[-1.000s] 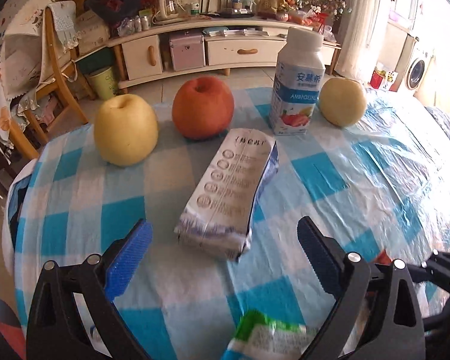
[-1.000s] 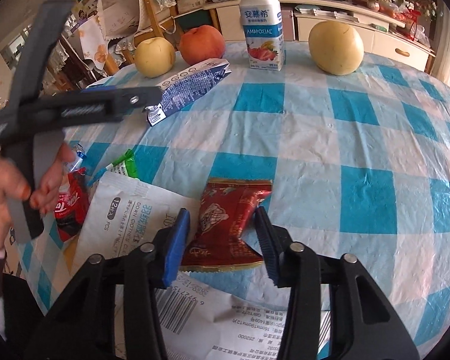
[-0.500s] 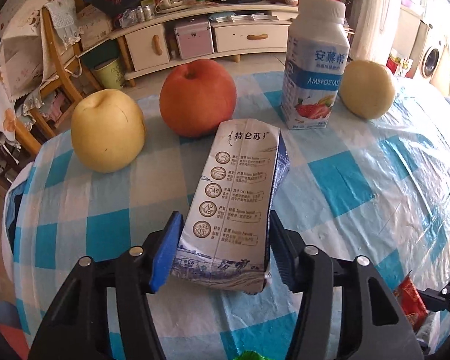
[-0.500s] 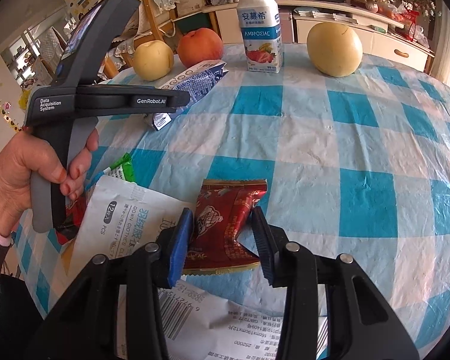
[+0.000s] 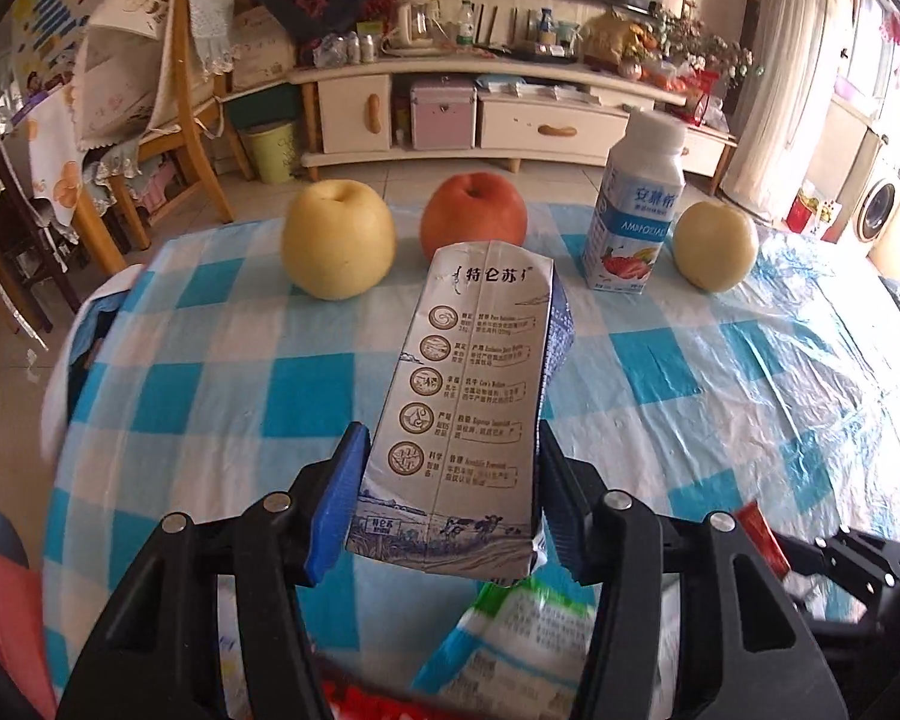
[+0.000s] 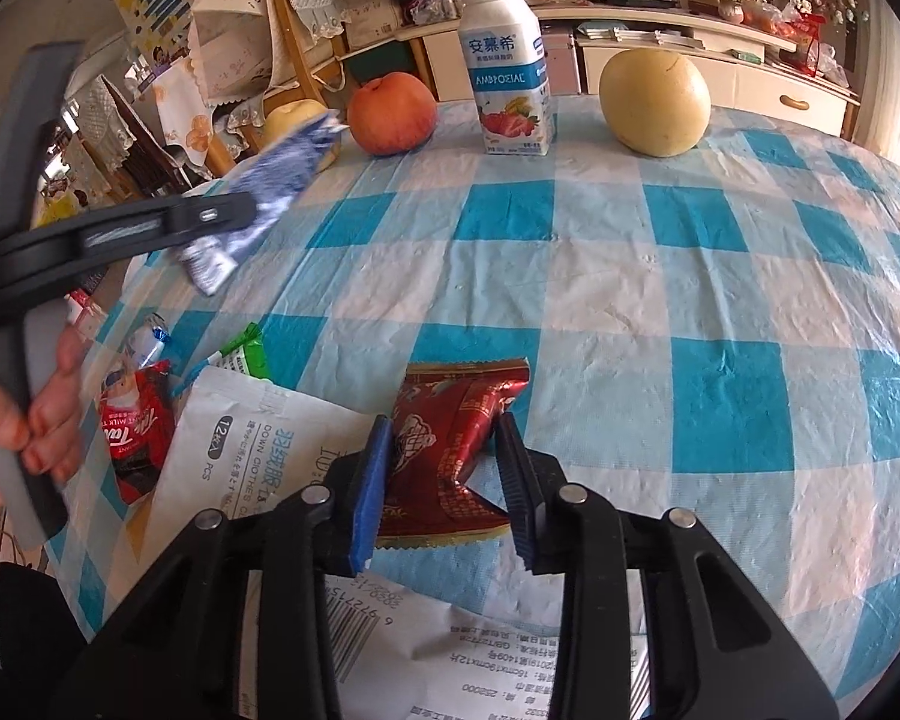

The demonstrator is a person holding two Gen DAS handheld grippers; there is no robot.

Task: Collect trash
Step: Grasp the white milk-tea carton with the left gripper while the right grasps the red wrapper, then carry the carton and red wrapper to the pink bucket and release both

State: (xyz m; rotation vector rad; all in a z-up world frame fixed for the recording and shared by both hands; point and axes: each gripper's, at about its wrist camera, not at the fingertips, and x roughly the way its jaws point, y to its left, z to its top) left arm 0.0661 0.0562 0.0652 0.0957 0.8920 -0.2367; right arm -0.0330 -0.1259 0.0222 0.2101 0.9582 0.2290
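Observation:
My left gripper [image 5: 450,450] is shut on a grey-and-blue milk carton [image 5: 480,372], which hangs tilted above the checked tablecloth [image 5: 210,396]. The right wrist view shows that carton [image 6: 282,174] blurred at the left, with a person's hand [image 6: 36,420] on the left gripper's handle. My right gripper [image 6: 444,468] is low on the table. Its jaws are closing on a crumpled red snack wrapper [image 6: 450,420], and both pads touch its sides.
A yellow pear [image 5: 336,240], a red apple [image 5: 474,210], a yogurt bottle [image 5: 630,210] and another pear [image 5: 714,246] stand at the far edge. A white printed bag [image 6: 258,450], a green wrapper [image 6: 246,354], a red packet [image 6: 132,438] and a printed sheet [image 6: 450,660] lie near me.
The left gripper shut on the milk carton and lifted it off the table. The right jaws drew in around the red wrapper; the right hand stayed put.

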